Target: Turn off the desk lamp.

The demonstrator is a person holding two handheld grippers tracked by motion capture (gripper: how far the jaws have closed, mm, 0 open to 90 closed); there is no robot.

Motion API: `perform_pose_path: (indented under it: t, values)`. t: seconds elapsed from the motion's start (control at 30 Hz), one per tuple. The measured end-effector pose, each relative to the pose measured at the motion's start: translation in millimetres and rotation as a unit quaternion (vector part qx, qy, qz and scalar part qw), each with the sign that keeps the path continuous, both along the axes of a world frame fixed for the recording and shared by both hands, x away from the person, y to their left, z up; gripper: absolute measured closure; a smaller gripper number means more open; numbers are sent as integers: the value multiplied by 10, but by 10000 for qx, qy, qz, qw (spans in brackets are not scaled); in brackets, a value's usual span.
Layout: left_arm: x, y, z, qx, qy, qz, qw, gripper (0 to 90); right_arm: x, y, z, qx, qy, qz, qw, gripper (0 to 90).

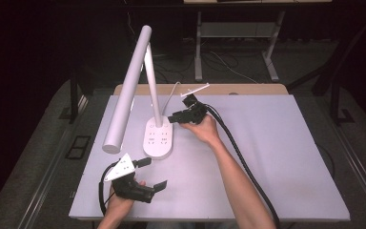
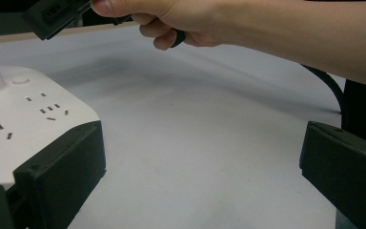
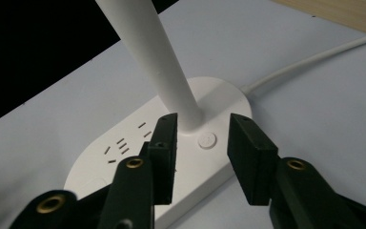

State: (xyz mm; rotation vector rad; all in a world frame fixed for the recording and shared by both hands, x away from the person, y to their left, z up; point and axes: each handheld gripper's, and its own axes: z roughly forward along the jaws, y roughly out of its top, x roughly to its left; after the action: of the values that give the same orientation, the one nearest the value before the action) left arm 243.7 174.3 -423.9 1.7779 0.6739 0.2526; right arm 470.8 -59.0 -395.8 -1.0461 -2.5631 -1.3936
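The right gripper [image 3: 200,143] hangs just over the round button [image 3: 207,140] at the foot of the lamp's stem [image 3: 155,57], jaws partly drawn in, empty, button showing between the pads. The step in hand looks like switching on the desk lamp [image 1: 158,138], which stands at the table's ten o'clock. Next calls for lowering one pad squarely onto the button. At seven o'clock the left gripper [image 1: 145,174] rests spread wide and empty, one jaw close against the base's near edge.
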Motion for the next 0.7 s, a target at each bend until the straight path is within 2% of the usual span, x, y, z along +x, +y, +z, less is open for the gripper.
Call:
perform_pose_path:
  t: [0.03,0.17,0.27,0.57,0.67,0.7]
  values:
    - [0,1,1,0,0,1,10000,4,19,26,-13,34,60,55,10000,727]
    - [0,17,5,15,-12,0,10000,4,58,84,-45,144,124,143,9997,827]
    - [3,23,7,12,-26,1,10000,4,85,135,-69,126,164,151,9997,889]
    - [3,37,11,6,-40,-3,10000,4,131,293,-151,-17,220,105,9997,900]
    - [3,40,12,-4,-35,8,10000,4,139,341,-216,-180,262,63,9995,900]
    - [4,44,12,5,-40,5,10000,4,137,345,-225,-214,348,33,9992,900]
